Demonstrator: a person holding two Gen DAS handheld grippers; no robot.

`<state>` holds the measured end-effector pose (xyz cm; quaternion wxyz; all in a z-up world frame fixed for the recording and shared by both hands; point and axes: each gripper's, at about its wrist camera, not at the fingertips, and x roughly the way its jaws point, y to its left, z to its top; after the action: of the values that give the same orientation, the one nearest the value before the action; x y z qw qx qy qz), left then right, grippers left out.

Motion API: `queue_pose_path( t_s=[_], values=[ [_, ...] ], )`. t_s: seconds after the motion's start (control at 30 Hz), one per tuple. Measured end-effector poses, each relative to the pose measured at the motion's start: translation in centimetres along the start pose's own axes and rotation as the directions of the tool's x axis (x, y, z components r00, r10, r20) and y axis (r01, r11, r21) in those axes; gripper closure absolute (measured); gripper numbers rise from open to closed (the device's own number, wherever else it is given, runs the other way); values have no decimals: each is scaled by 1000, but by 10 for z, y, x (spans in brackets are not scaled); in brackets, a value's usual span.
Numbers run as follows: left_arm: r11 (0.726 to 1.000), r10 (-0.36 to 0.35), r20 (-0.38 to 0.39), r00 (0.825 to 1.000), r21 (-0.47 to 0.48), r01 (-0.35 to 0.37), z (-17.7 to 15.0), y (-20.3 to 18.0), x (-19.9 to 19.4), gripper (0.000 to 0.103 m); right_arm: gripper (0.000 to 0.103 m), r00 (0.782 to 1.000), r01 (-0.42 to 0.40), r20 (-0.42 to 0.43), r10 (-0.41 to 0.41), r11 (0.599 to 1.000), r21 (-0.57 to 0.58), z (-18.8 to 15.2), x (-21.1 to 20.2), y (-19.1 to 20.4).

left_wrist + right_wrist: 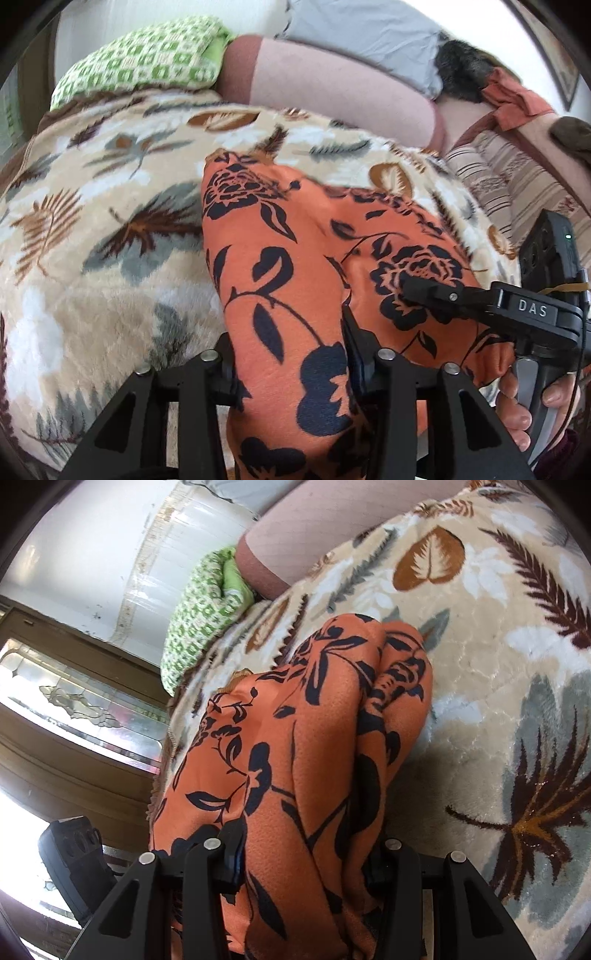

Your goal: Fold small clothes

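Observation:
An orange garment with black flowers (pixel 280 229) lies in a long bunched strip on the leaf-patterned blanket (pixel 110 221). My left gripper (pixel 291 369) is shut on its near end, and the cloth fills the gap between the two fingers. From the right, my right gripper (pixel 421 291) reaches in and pinches a fold of the same garment. In the right wrist view the garment (pixel 295 720) runs up from my right gripper (pixel 303 853), bunched between its fingers, with its far end resting on the blanket (pixel 498 672). A hand (pixel 517 406) holds the right gripper's handle.
A green patterned pillow (pixel 147 62), a pink bolster (pixel 332 85) and a grey pillow (pixel 369 29) line the far side of the bed. Striped bedding (pixel 509 177) and a rust cloth (pixel 517 99) lie at the right. A wooden cabinet with glass (pixel 74 701) stands beside the bed.

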<state>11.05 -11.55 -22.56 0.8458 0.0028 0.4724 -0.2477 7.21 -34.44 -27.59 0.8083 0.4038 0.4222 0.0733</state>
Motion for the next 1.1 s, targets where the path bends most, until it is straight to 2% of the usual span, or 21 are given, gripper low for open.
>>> queue_pose_path(
  t_s=[0.03, 0.07, 0.13, 0.2, 0.27, 0.33, 0.4, 0.43, 0.5, 0.57, 0.63, 0.67, 0.73, 0.77, 0.83, 0.9, 1.0, 1.1],
  values=[
    [1000, 15, -10, 1000, -1, -15, -1, 1, 2, 51, 56, 1000, 18, -9, -18, 1000, -2, 0, 3, -1],
    [1000, 29, -15, 999, 1, -29, -2, 1, 4, 41, 55, 999, 33, -11, -33, 999, -5, 0, 5, -1],
    [997, 80, -44, 996, 8, -79, -4, 3, 8, 32, 48, 996, 90, -17, -90, 996, -5, 0, 6, -1],
    [996, 85, -63, 994, -12, -86, -5, 10, 7, 31, 42, 989, 146, -25, -146, 989, -15, -1, 6, 1],
    [994, 110, -18, 994, -11, -110, -2, 14, -7, 31, 40, 982, 186, -18, -187, 982, -35, 1, 0, 5],
    [985, 168, 53, 984, 17, -169, 2, 16, -22, 31, 39, 975, 221, 27, -220, 974, -55, 3, -14, 9],
    [966, 245, 146, 958, 45, -254, 6, 17, -38, 30, 38, 963, 253, 113, -245, 965, -62, 7, -34, 14],
    [959, 266, 169, 949, 58, -279, 7, 17, -41, 29, 38, 952, 272, 163, -260, 961, -56, 8, -44, 16],
    [942, 307, 171, 936, 86, -324, 7, 17, -36, 29, 38, 930, 281, 265, -254, 957, -67, 11, -60, 24],
    [934, 323, 127, 938, 119, -338, 4, 15, -23, 29, 38, 931, 246, 302, -205, 964, -102, 13, -62, 33],
    [929, 333, 93, 938, 139, -343, -1, 15, -12, 29, 39, 946, 184, 297, -132, 971, -155, 13, -55, 44],
    [924, 342, 96, 935, 146, -353, -3, 16, -11, 29, 39, 959, 145, 265, -96, 975, -169, 13, -45, 47],
    [918, 348, 108, 931, 163, -362, -5, 18, -9, 27, 40, 979, 118, 183, -90, 982, -148, 12, -23, 44],
    [917, 348, 108, 931, 167, -362, -6, 17, -7, 24, 40, 983, 132, 140, -114, 983, -124, 11, -11, 38],
    [916, 346, 102, 932, 176, -360, -8, 18, -2, 23, 46, 970, 230, 97, -221, 970, -85, 11, 12, 24],
    [911, 352, 110, 929, 185, -368, -9, 17, -2, 23, 47, 950, 295, 135, -280, 949, -108, 10, 16, 23],
    [910, 355, 132, 925, 178, -375, -7, 15, -15, 23, 46, 946, 307, 151, -287, 943, -131, 5, 6, 35],
    [903, 374, 186, 909, 150, -402, -7, 10, -36, 23, 46, 947, 296, 173, -272, 946, -132, -3, -16, 41]
  ],
)
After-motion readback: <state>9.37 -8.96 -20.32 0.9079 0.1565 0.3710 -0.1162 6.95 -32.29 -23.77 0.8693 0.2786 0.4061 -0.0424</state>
